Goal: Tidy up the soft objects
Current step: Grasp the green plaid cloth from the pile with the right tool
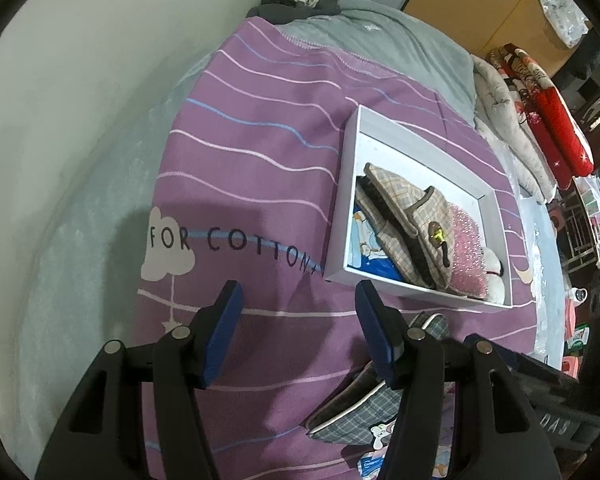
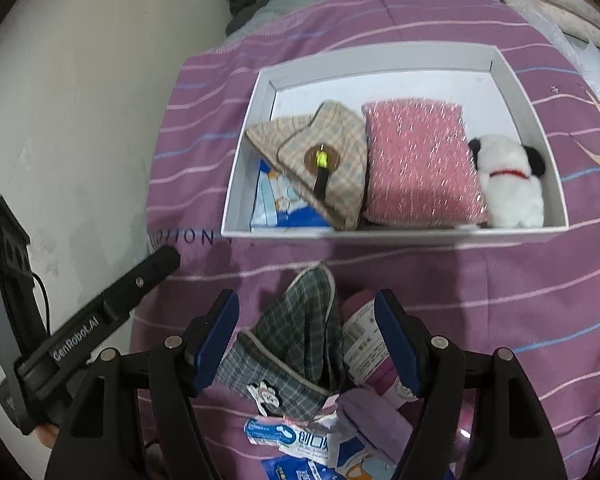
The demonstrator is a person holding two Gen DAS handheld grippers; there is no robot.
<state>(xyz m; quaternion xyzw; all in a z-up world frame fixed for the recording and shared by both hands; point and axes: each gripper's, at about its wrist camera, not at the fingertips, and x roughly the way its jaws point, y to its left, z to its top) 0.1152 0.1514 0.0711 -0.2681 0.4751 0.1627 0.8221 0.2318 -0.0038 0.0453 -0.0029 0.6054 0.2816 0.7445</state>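
A soft grey plaid slipper [image 2: 288,344] lies on the bed between the spread right gripper [image 2: 306,344]; the left gripper [image 1: 300,332] gapes empty.

Two fisheye cameras, one on each handheld gripper, both tipped steeply down at the bed.

The left wrist view looks past its blue fingers [image 1: 232,334] from the wall side, across the purple striped bedspread [image 1: 260,140] — the white box [image 1: 350,200] sits to its right, seen at a slant, with the room's clutter at the far edge. The right wrist view hangs close over the grey plaid slipper [image 2: 296,336] and faces the white box [image 2: 244,160] almost squarely, near enough to look inside. Both share the box, the bedspread and the slipper [image 1: 352,412] — and the right view catches the left gripper [image 2: 156,268] at its left edge.
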